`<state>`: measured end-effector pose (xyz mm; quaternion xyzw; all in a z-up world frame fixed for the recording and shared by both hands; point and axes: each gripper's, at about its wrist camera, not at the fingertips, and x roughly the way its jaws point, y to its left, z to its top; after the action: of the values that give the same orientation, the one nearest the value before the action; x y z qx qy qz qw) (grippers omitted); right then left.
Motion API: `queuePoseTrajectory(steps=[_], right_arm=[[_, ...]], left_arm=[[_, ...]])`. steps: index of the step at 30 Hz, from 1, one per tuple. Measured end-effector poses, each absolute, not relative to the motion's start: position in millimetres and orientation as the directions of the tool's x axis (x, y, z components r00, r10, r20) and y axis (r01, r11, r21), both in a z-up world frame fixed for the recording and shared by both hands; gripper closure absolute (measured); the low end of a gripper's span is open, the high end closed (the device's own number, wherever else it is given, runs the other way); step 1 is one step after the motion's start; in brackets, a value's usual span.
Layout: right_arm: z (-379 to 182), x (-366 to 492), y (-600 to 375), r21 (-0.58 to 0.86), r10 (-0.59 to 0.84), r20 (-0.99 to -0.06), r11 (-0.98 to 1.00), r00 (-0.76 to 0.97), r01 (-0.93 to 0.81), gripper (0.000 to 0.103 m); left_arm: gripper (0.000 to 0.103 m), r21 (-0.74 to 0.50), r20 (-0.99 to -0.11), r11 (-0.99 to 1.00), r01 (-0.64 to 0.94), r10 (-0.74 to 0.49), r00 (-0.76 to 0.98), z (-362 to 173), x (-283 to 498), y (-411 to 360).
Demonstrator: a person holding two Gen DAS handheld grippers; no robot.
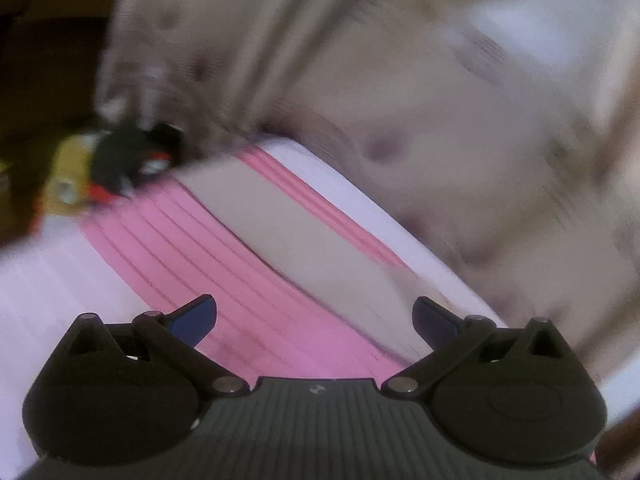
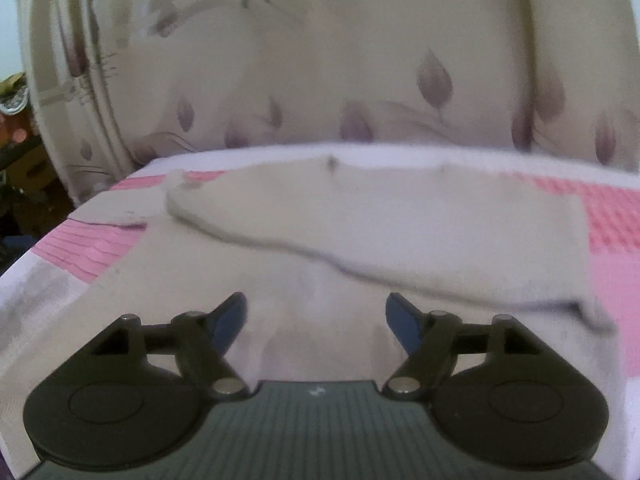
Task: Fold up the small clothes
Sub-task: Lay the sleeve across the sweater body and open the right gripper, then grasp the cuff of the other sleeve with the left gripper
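Right gripper (image 2: 316,320) only — whole sock (image 2: 400,224)

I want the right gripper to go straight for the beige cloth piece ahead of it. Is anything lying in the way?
Nothing visible does. The right gripper is open, and only flat pale fabric lies between it and the beige cloth piece on the pink and white cover.

I worked in a home bedroom. A pink-and-white checked sheet (image 2: 612,216) covered the bed, and a leaf-printed cream curtain (image 2: 320,60) hung behind.
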<state>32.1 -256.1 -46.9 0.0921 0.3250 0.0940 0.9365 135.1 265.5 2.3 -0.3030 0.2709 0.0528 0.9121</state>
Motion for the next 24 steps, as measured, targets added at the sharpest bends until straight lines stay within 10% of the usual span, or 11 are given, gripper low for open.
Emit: queuePoseTrajectory(steps=[8, 15, 22, 24], right_arm=[[-54, 25, -248, 0.221, 0.209, -0.582, 0.971, 0.786, -0.094, 0.021], [-54, 24, -240, 0.162, 0.163, -0.601, 0.984, 0.783, -0.081, 0.021], [-57, 29, -233, 0.115, 0.118, -0.631, 0.992, 0.767, -0.058, 0.021], [-57, 30, -231, 0.102, 0.109, -0.639, 0.993, 0.761, -0.057, 0.02]], left_arm=[[0.003, -0.72, -0.595, 0.595, -0.356, -0.265, 0.759, -22, 211, 413], [0.025, -0.83, -0.54, 0.383, -0.405, -0.369, 0.757, -68, 236, 461], [0.026, -0.886, -0.463, 0.219, -0.409, -0.455, 0.761, -104, 257, 474], [0.045, -0.892, -0.451, 0.194, -0.408, -0.428, 0.783, -108, 258, 473]])
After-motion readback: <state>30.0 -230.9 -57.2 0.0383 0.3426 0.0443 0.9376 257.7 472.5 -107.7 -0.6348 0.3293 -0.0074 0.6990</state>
